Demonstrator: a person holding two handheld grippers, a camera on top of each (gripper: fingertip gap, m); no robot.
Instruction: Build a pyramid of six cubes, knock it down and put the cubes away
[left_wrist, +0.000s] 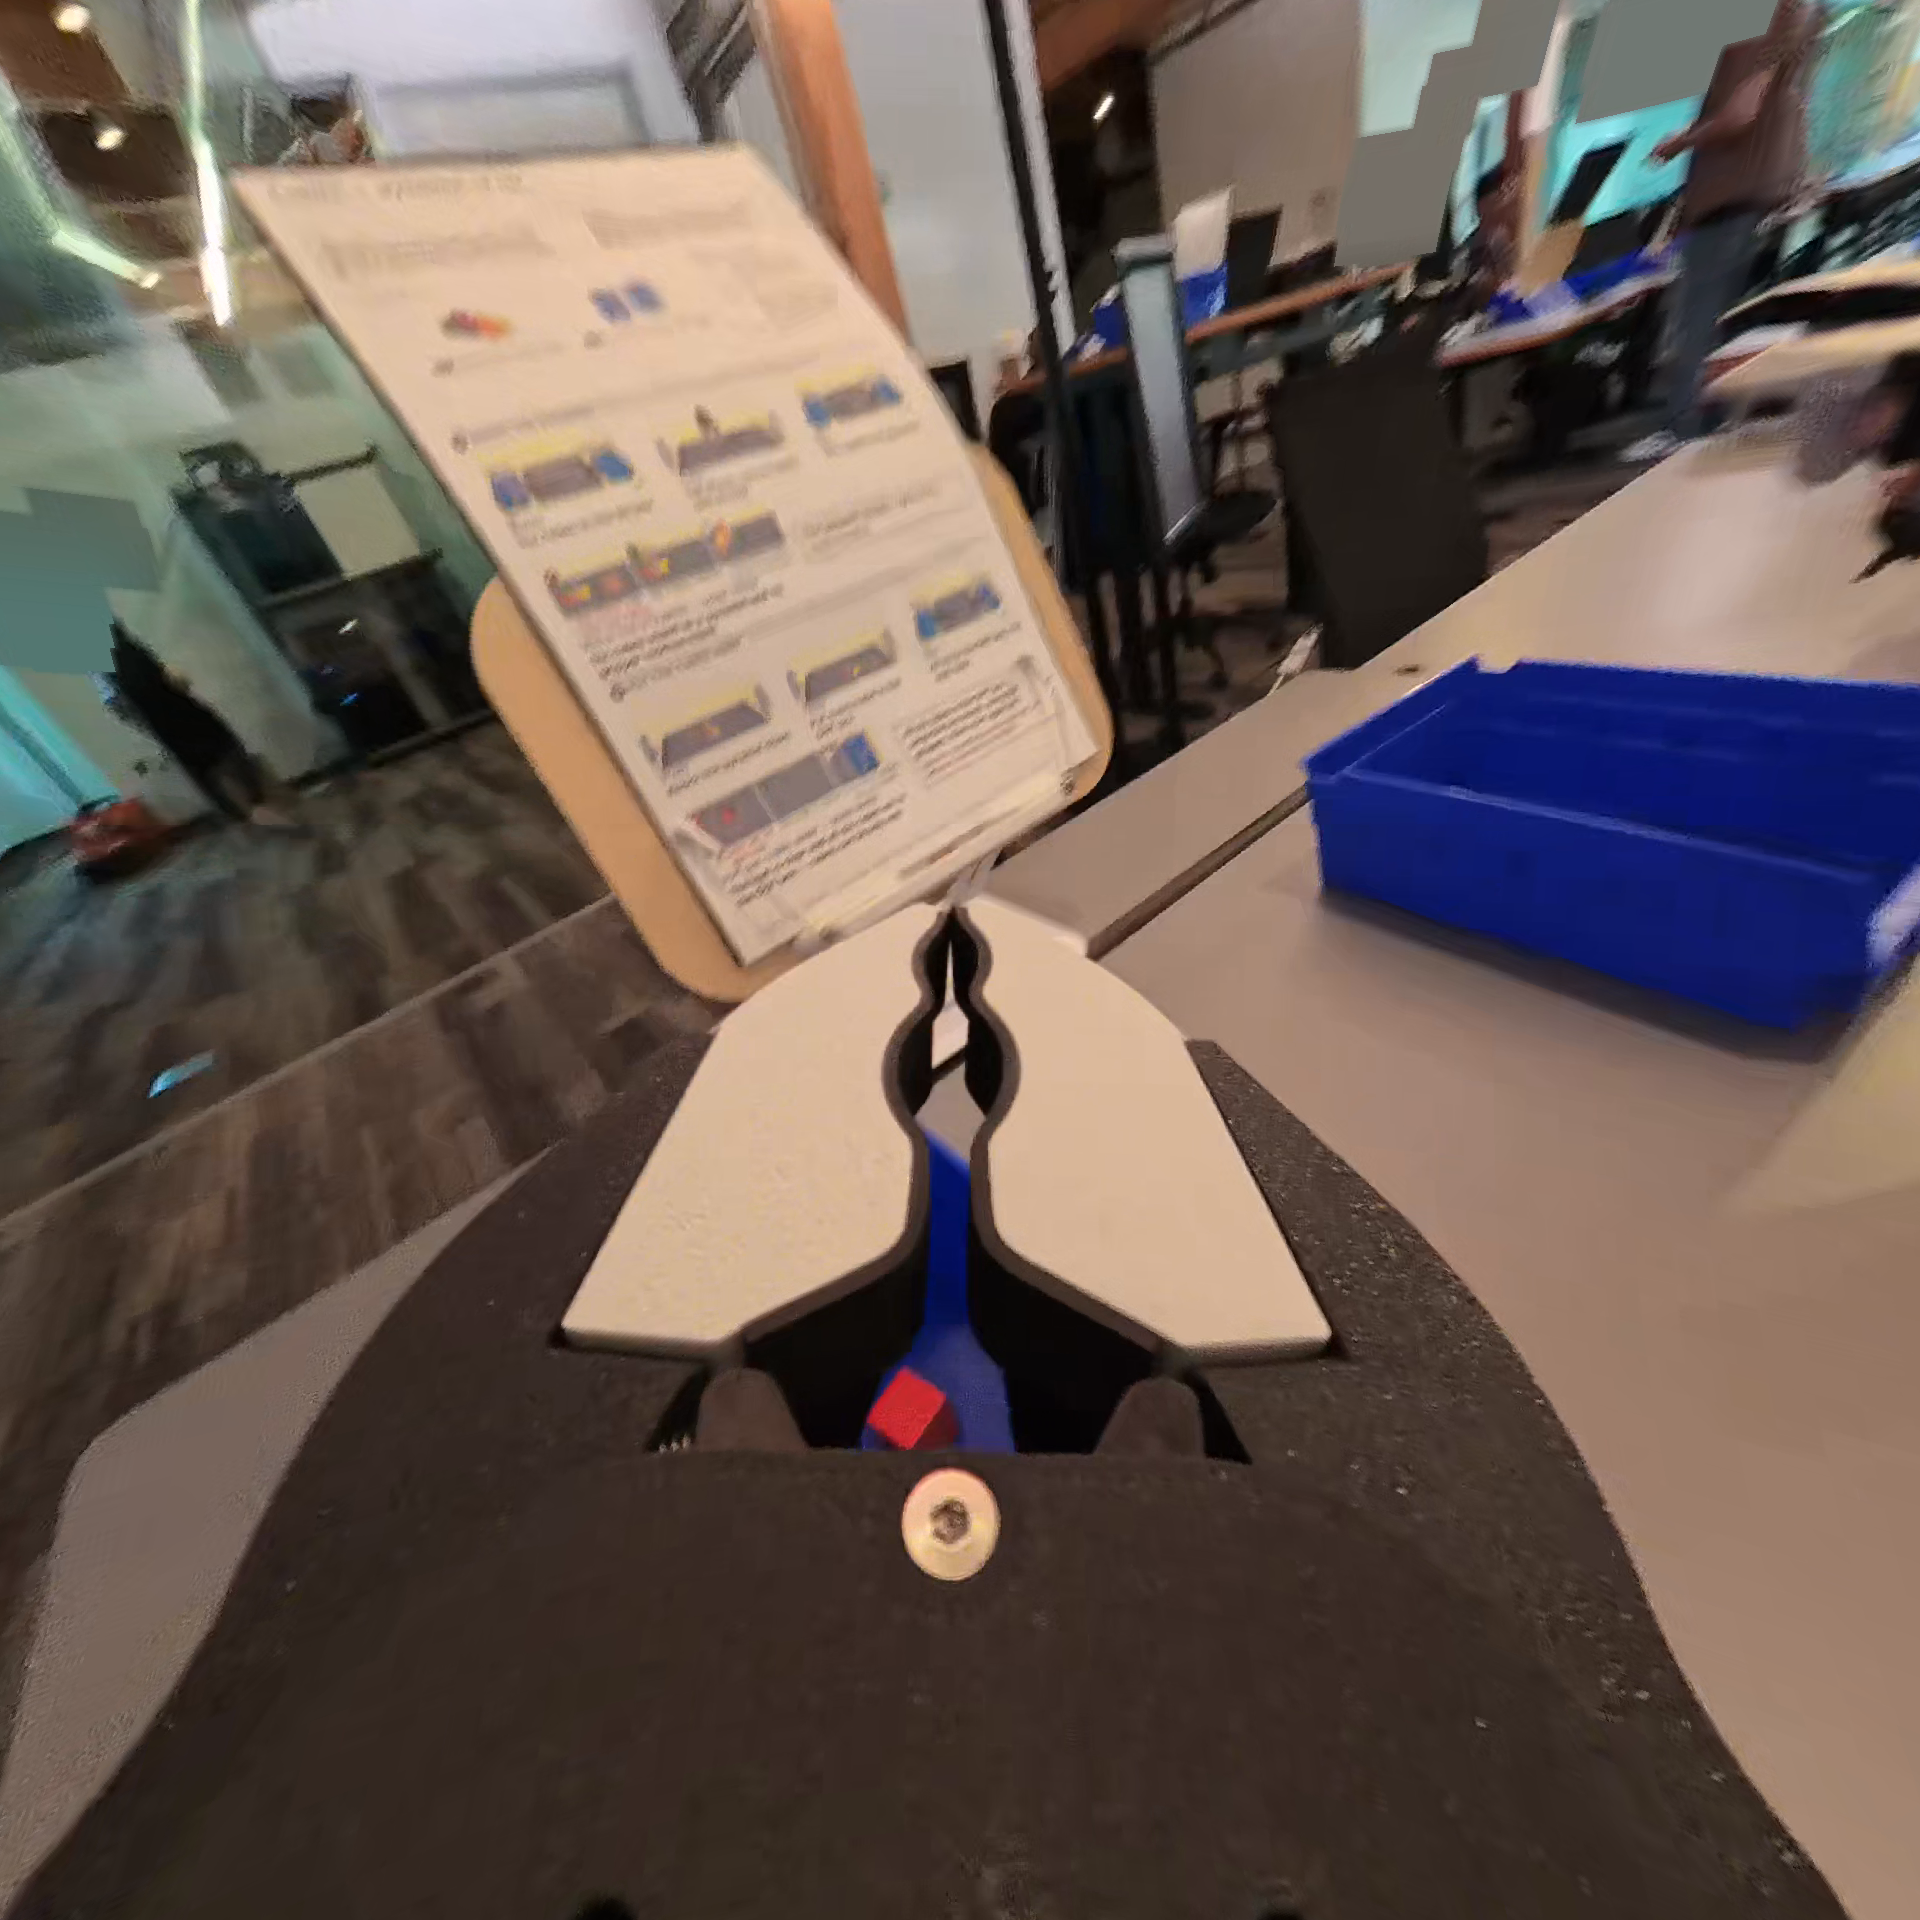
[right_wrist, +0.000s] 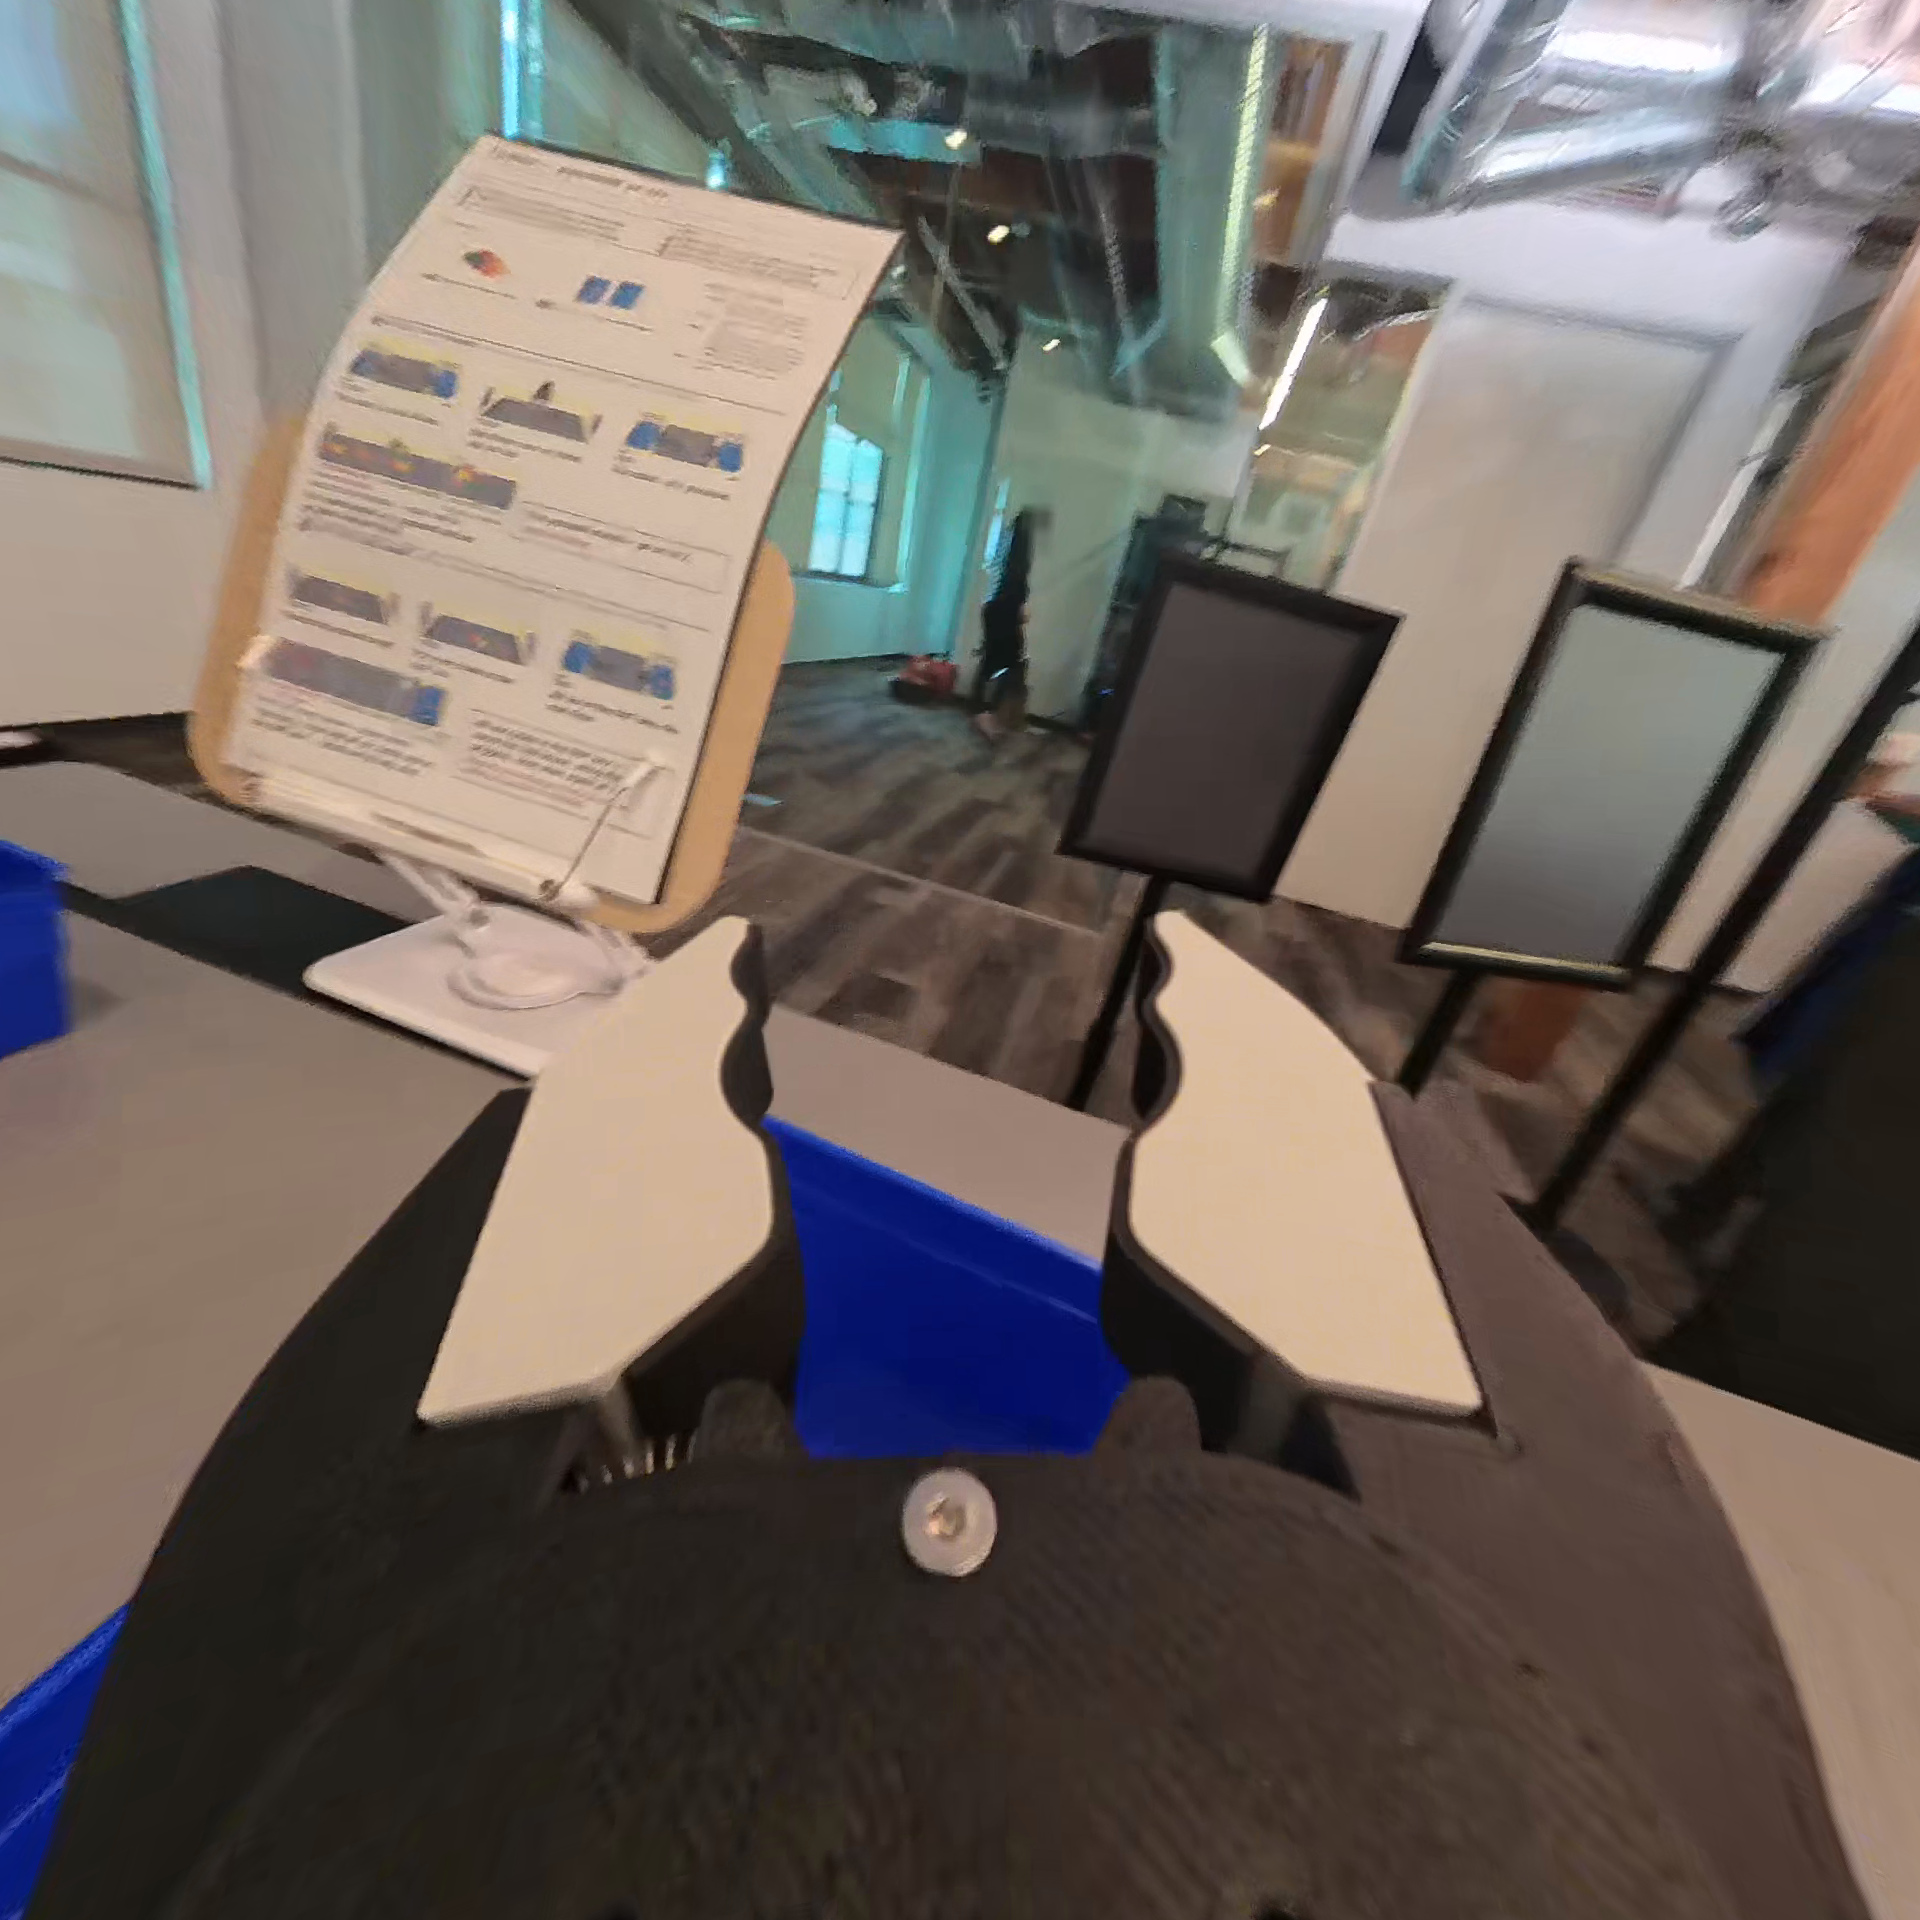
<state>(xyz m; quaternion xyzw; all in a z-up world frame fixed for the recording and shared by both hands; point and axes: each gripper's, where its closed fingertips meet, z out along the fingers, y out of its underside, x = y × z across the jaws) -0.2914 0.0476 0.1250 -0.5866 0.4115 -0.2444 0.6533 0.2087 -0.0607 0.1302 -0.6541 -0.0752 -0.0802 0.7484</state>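
My left gripper (left_wrist: 953, 920) is shut with its fingertips touching and nothing between them. It hangs above a blue bin (left_wrist: 951, 1247) that shows only through the gap behind the fingers. A red cube (left_wrist: 906, 1408) lies in that bin. A second blue bin (left_wrist: 1621, 831) stands on the grey table (left_wrist: 1455, 1143) to the right and looks empty. My right gripper (right_wrist: 951, 951) is open and empty. It is above another blue bin (right_wrist: 935, 1299), whose inside is hidden by the gripper body. No other cubes show.
An instruction sheet on a tan board (left_wrist: 686, 540) stands on a white stand (right_wrist: 436, 982) at the table's far edge. Two framed sign stands (right_wrist: 1226, 748) are on the floor beyond. A blue bin corner (right_wrist: 31, 935) is at the left. People stand far off. My hands' fingertips stand some 50 cm from each other. My right tips are about 60 cm from the red cube (left_wrist: 906, 1408), my left tips only 25 cm.
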